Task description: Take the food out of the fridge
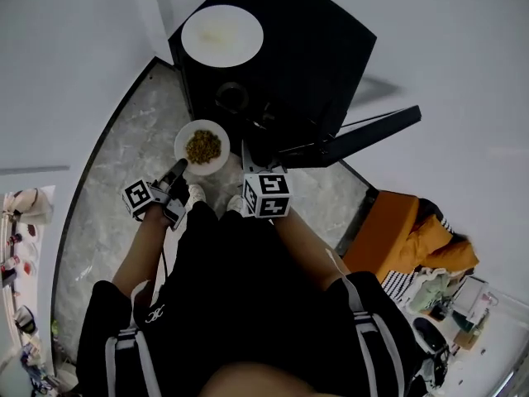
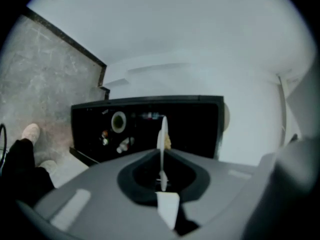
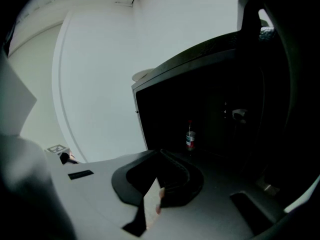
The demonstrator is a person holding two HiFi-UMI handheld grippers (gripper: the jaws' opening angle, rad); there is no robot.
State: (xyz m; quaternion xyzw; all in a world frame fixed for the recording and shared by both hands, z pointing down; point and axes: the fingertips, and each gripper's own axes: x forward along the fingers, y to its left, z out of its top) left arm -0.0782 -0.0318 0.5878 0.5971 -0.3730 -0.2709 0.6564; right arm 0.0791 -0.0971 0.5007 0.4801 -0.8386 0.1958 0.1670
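My left hand-held gripper (image 1: 178, 170) pinches the plate (image 1: 202, 147) by its rim just ahead, level so the food won't spill, outside the fridge (image 1: 281, 64); my right hand-held gripper (image 3: 161, 153) is clenched empty.

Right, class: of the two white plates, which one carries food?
The lower plate, gripped at its rim by the left gripper, has brownish food heaped on it. The other plate, on top of the black fridge, looks bare.

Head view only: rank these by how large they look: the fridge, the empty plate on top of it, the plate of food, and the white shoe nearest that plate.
1. fridge
2. empty plate
3. plate of food; differing distance from the camera makes its rank against the empty plate unsure
4. shoe
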